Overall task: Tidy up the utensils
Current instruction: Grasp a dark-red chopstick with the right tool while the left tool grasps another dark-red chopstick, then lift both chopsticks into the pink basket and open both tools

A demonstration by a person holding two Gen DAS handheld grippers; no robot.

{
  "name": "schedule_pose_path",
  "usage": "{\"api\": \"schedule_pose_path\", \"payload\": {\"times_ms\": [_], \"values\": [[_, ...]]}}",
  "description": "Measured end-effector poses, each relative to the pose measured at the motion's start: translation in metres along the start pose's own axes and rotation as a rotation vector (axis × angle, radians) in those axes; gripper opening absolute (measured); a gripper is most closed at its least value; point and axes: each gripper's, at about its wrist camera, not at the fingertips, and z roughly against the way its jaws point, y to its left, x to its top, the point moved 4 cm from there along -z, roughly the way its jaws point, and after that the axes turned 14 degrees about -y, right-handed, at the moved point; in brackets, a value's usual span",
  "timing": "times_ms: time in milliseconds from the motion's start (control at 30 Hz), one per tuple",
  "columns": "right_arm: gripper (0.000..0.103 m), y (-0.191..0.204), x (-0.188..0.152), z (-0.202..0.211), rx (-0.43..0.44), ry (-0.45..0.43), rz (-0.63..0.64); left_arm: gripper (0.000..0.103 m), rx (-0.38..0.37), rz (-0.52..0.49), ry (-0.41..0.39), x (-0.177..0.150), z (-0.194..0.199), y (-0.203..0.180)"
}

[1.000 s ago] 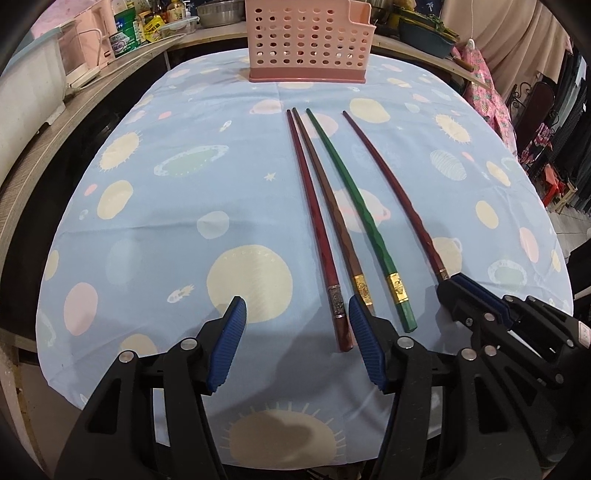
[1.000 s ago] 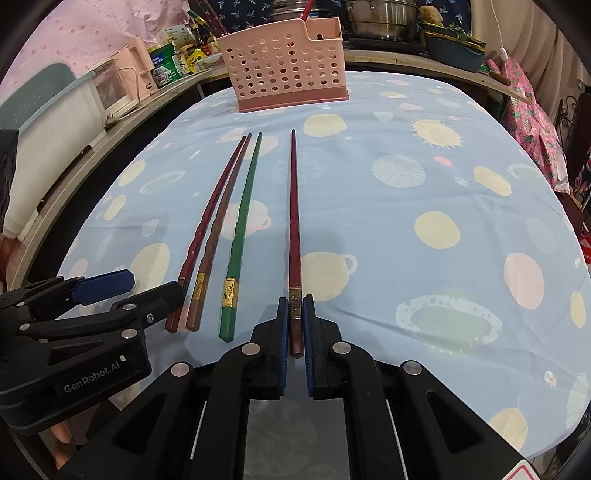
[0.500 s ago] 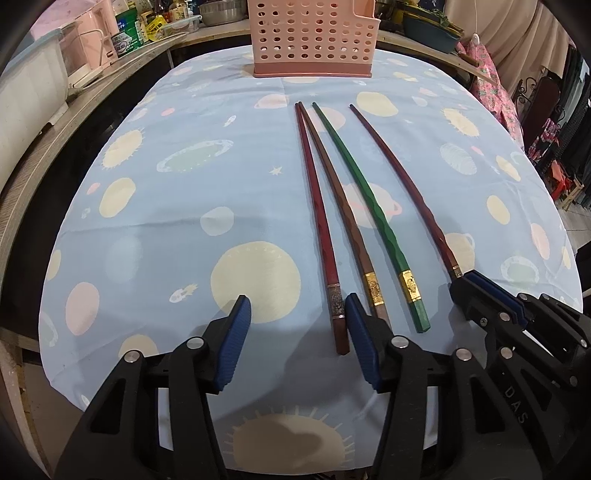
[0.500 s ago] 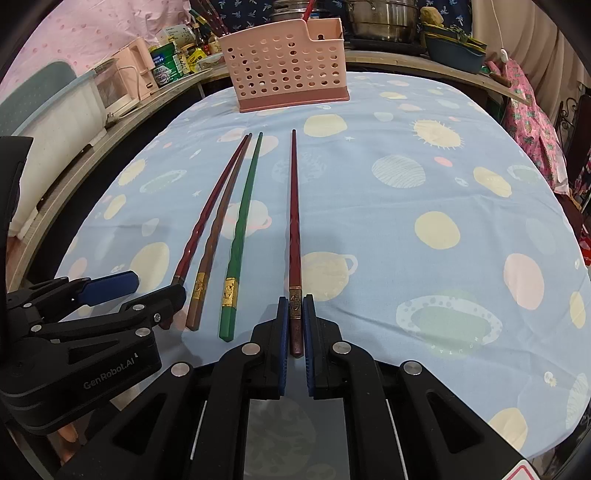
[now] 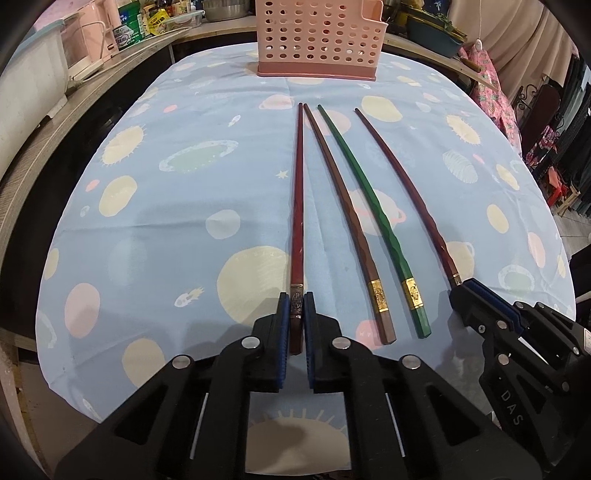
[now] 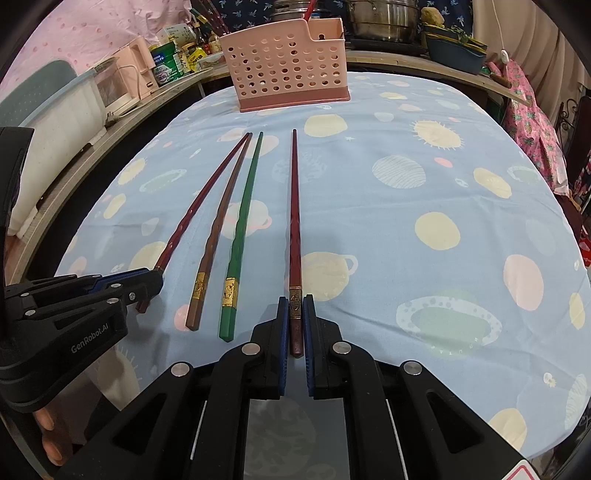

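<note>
Four long chopsticks lie side by side on the blue tablecloth, tips toward a pink perforated utensil basket (image 5: 320, 38) (image 6: 286, 72) at the far edge. My left gripper (image 5: 296, 306) is shut on the thick end of the leftmost dark red chopstick (image 5: 297, 206) (image 6: 192, 218). My right gripper (image 6: 295, 306) (image 5: 463, 291) is shut on the thick end of the rightmost dark red chopstick (image 6: 294, 221) (image 5: 406, 195). Between them lie a brown chopstick (image 5: 347, 221) (image 6: 218, 232) and a green chopstick (image 5: 373, 210) (image 6: 242, 232), both with gold bands.
The tablecloth (image 5: 177, 221) has planet and sun prints. A wooden counter (image 5: 92, 85) curves round the table's left and back with a white and pink appliance (image 6: 110, 88), jars and pots (image 6: 384, 18). Pink cloth (image 6: 528, 122) hangs at the right.
My left gripper has shifted right and closed from wide open onto the leftmost dark red chopstick. The right gripper stays shut on its chopstick without moving.
</note>
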Motion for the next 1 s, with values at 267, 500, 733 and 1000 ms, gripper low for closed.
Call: {"api": "schedule_pose_path", "payload": {"times_ms": [267, 500, 733, 1000], "values": [[0.007, 0.001, 0.002, 0.000, 0.002, 0.000, -0.003, 0.007, -0.006, 0.024, -0.007, 0.007, 0.003, 0.005], [0.007, 0.002, 0.015, 0.002, 0.008, -0.014, 0.003, 0.007, -0.008, 0.043, -0.042, 0.023, 0.013, 0.010], [0.007, -0.002, 0.038, 0.009, 0.013, -0.054, 0.000, 0.007, -0.008, 0.067, -0.098, 0.048, 0.027, 0.018], [0.007, -0.009, 0.085, 0.023, 0.024, -0.138, -0.027, 0.007, -0.005, 0.084, -0.191, 0.092, 0.047, 0.026]]}}
